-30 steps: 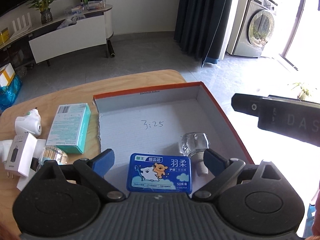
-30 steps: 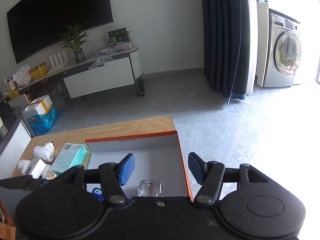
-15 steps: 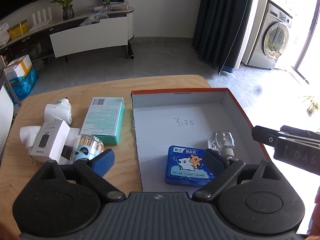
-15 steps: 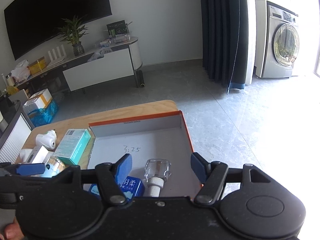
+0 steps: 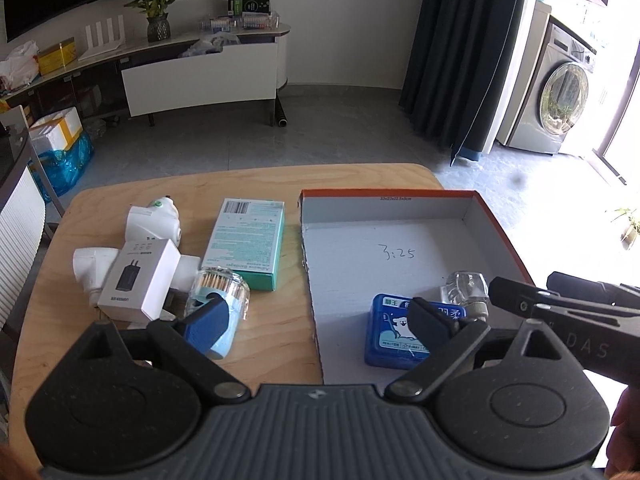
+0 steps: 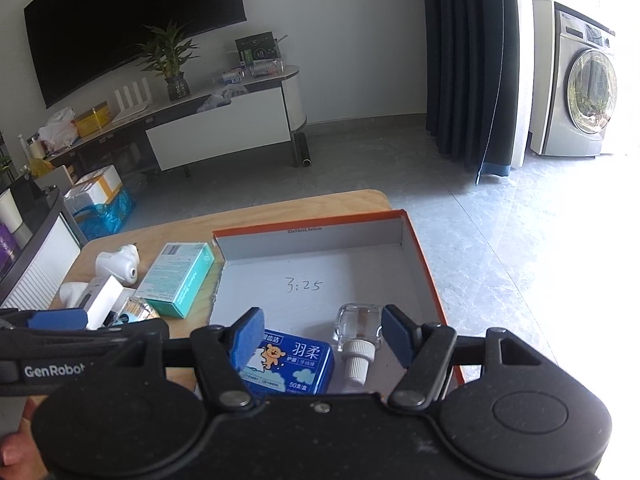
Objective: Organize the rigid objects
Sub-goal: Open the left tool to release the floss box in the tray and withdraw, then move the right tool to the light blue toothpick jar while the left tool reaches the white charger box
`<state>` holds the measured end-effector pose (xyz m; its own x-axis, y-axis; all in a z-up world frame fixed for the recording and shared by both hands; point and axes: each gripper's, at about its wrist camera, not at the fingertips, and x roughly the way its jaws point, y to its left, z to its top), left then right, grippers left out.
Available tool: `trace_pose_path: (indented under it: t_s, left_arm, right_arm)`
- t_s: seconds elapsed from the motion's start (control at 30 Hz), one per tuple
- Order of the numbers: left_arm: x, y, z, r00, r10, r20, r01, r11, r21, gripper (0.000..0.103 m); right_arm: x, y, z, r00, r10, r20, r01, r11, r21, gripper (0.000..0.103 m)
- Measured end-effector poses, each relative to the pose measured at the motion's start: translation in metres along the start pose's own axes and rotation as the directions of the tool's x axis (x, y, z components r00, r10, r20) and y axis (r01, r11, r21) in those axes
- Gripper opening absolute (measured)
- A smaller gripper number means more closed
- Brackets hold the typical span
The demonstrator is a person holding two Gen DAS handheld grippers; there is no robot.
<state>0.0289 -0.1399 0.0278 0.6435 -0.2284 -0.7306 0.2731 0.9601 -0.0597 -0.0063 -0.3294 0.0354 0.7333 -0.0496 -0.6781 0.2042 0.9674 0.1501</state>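
orange-rimmed box (image 5: 500, 232) sits on the right half of a wooden table (image 5: 256, 184), its white floor marked "3:25". inside, near the front edge, a blue toothpick tin (image 6: 288, 364) lies flat just beside a clear glass bottle (image 6: 358, 330) lying with its white cap toward the camera. the left gripper (image 5: 320, 316) hangs released and empty, jaws wide. the right gripper (image 6: 324, 334) hovers above tin and bottle, jaws apart, gripping nothing. left of the box lie a teal carton (image 5: 246, 242), a white charger box (image 5: 140, 278), white plastic fittings (image 5: 154, 224) and a clear toothpick jar (image 5: 218, 290).
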Motion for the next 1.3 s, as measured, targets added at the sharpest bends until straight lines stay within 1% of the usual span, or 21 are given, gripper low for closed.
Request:
trace_pose_path:
  t_s: [0.63,1.3]
  left_arm:
    - [-0.011,0.033,-0.003,0.999,0.031,0.011,-0.030,0.999,-0.039,0.098]
    - [-0.015,0.078,-0.009,0.997,0.080,0.003,-0.080,0.992,-0.093,0.098]
  right_arm:
    - [0.003,0.030,-0.004,0.999,0.036,-0.023,-0.037,0.999,-0.033,0.078]
    - [0.019,0.076,-0.009,0.995,0.082,-0.064,-0.087,0.992,-0.086,0.078]
